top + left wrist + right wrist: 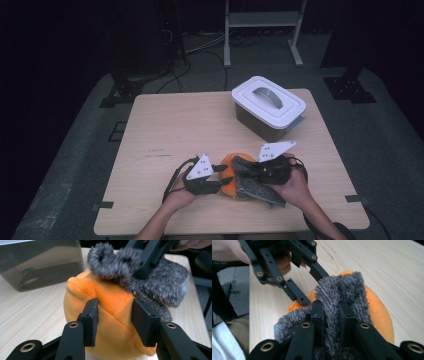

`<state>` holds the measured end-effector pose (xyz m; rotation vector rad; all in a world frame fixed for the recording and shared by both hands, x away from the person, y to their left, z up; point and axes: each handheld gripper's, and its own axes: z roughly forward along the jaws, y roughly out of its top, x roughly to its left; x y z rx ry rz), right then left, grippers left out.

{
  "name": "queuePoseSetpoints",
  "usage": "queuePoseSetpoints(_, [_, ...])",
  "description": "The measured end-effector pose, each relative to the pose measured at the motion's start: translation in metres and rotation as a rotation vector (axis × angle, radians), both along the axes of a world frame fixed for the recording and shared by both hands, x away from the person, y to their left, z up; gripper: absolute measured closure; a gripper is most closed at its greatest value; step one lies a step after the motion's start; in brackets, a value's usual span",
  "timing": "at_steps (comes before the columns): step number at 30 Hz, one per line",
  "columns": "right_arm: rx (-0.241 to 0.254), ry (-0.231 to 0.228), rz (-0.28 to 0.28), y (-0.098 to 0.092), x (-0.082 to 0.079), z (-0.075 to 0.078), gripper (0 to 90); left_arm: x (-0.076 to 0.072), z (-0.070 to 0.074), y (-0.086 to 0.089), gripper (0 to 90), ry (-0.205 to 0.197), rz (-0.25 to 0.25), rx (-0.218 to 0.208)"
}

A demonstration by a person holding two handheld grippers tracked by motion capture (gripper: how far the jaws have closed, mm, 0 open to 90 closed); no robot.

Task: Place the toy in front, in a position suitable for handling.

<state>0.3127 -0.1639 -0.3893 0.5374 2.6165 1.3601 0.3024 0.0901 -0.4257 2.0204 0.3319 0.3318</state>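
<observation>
An orange plush cushion (227,189) lies near the table's front edge with a grey fuzzy cloth (256,189) draped over its right side. My left gripper (222,174) comes in from the left, shut on the orange plush (112,302), its pads pressing into both sides of a bulge. My right gripper (245,170) reaches in from the right and is shut on a raised fold of the grey cloth (334,290). In the right gripper view, the fold stands up between the right gripper (331,308) pads. The orange plush (378,310) shows beneath the cloth there.
A grey bin with a white handled lid (268,106) stands at the back right of the wooden table (170,130); its dark wall (42,262) is just behind the plush. A metal frame stands on the floor beyond the table.
</observation>
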Motion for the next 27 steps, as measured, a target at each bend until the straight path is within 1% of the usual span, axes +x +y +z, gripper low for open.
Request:
queuePoseSetpoints(2, [0.011,0.028,0.004,-0.003,0.004,-0.004,76.8,0.000,-0.001,0.002,56.4,0.002,-0.003,0.002])
queuePoseSetpoints(3, [0.005,0.026,-0.005,-0.005,0.005,-0.004,76.8,0.001,-0.002,0.003,56.3,0.006,-0.003,0.001])
queuePoseSetpoints(4, [0.000,0.024,-0.023,-0.009,0.007,-0.003,76.7,0.001,-0.002,0.003,56.2,0.013,-0.008,0.000])
queuePoseSetpoints(5, [0.006,0.023,-0.067,-0.017,0.010,-0.004,76.6,0.002,-0.001,0.004,55.8,0.014,-0.011,0.002])
queuePoseSetpoints(6, [0.006,0.023,-0.067,-0.017,0.010,-0.004,76.6,0.002,-0.001,0.004,55.5,0.014,-0.011,0.002])
queuePoseSetpoints(7, [0.007,0.030,-0.081,-0.020,0.011,-0.005,76.5,0.002,-0.001,0.004,55.5,0.013,-0.013,0.003])
queuePoseSetpoints(8, [0.016,0.046,-0.083,-0.021,0.013,-0.007,76.5,0.002,0.000,0.004,54.7,0.013,-0.014,0.002])
queuePoseSetpoints(9, [0.022,0.063,-0.077,-0.022,0.014,-0.009,76.5,0.002,0.001,0.005,52.7,0.008,-0.013,0.008])
queuePoseSetpoints(10, [0.021,0.071,-0.068,-0.020,0.014,-0.010,76.5,0.002,0.003,0.005,49.0,0.006,-0.004,0.003])
queuePoseSetpoints(11, [0.019,0.075,-0.046,-0.015,0.011,-0.012,76.2,0.003,0.005,0.006,41.5,0.002,0.008,0.003])
queuePoseSetpoints(12, [0.019,0.075,-0.046,-0.015,0.011,-0.012,76.2,0.004,0.006,0.008,41.5,0.006,0.021,-0.006])
queuePoseSetpoints(13, [0.027,0.089,-0.023,-0.012,0.009,-0.013,76.2,0.005,0.007,0.009,41.1,0.011,0.030,-0.019])
queuePoseSetpoints(15, [0.026,0.091,0.022,-0.004,0.004,-0.013,75.7,0.007,0.007,0.011,40.4,0.025,0.042,-0.030])
queuePoseSetpoints(17, [0.012,0.078,0.041,0.001,-0.001,-0.013,75.3,0.007,0.004,0.012,43.8,0.026,0.049,-0.010])
queuePoseSetpoints(18, [0.011,0.072,0.042,0.001,-0.001,-0.012,75.4,0.007,0.003,0.012,45.0,0.035,0.051,-0.009])
queuePoseSetpoints(19, [0.014,0.070,0.039,-0.001,0.000,-0.012,75.4,0.007,0.001,0.012,46.0,0.037,0.050,-0.003])
queuePoseSetpoints(20, [0.018,0.075,0.032,-0.003,0.001,-0.012,75.5,0.007,0.000,0.012,46.5,0.031,0.049,0.005])
queuePoseSetpoints(21, [0.022,0.078,0.030,-0.006,0.002,-0.012,75.6,0.007,0.000,0.012,46.7,0.035,0.053,0.006])
queuePoseSetpoints(23, [0.011,0.074,0.007,-0.013,0.005,-0.012,75.6,0.009,-0.001,0.014,46.7,0.045,0.056,0.007])
queuePoseSetpoints(24, [0.011,0.076,-0.027,-0.020,0.007,-0.012,75.6,0.010,-0.002,0.016,46.8,0.054,0.060,0.011])
queuePoseSetpoints(25, [0.013,0.078,-0.041,-0.022,0.008,-0.013,75.6,0.010,-0.002,0.016,46.8,0.054,0.060,0.011])
queuePoseSetpoints(27, [0.015,0.081,-0.050,-0.023,0.009,-0.013,75.6,0.011,0.000,0.019,46.6,0.056,0.058,0.011])
